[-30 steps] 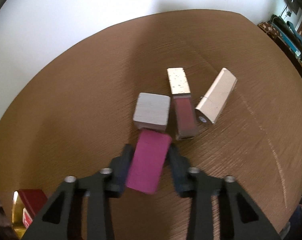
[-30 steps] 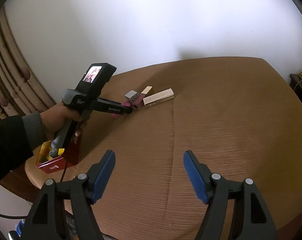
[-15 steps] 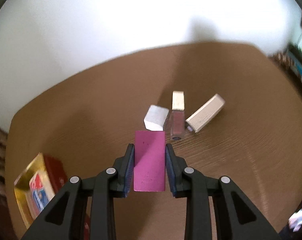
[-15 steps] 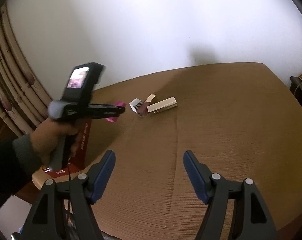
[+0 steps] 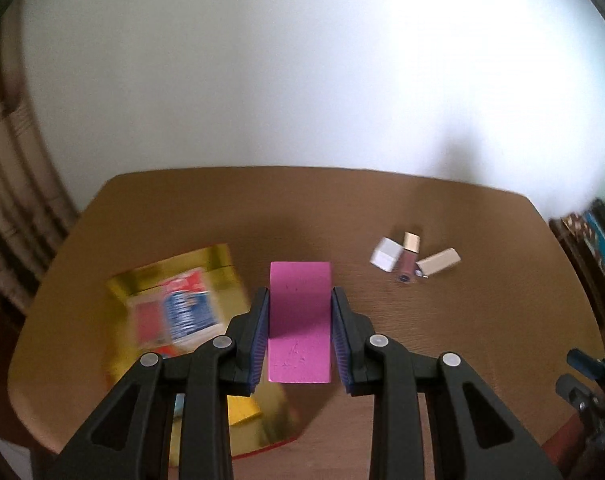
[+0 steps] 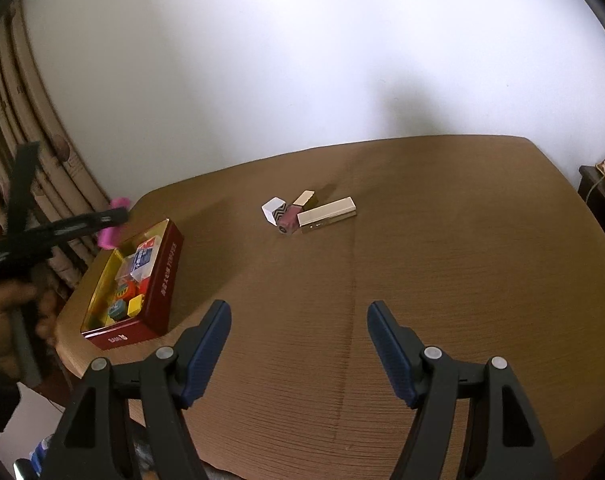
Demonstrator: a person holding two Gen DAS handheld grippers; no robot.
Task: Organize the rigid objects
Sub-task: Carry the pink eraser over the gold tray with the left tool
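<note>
Leftmost, sitting open at the bench (image 6: 442,264) edge: red tin box (image 6: 164,280), small items inside. Hovering just above it: left gripper (image 5: 300,320), jaws pinching the pink block (image 5: 299,320). Lying mid-bench, touching: white cube (image 6: 273,209), lip gloss tube (image 6: 292,216), cream bar (image 6: 327,212). Hanging rightward, right gripper (image 6: 298,348), jaws spread, gripping nothing.

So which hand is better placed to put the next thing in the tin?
Left. The left gripper already grips the pink block beside the tin. The right gripper is open and empty, apart from it.
</note>
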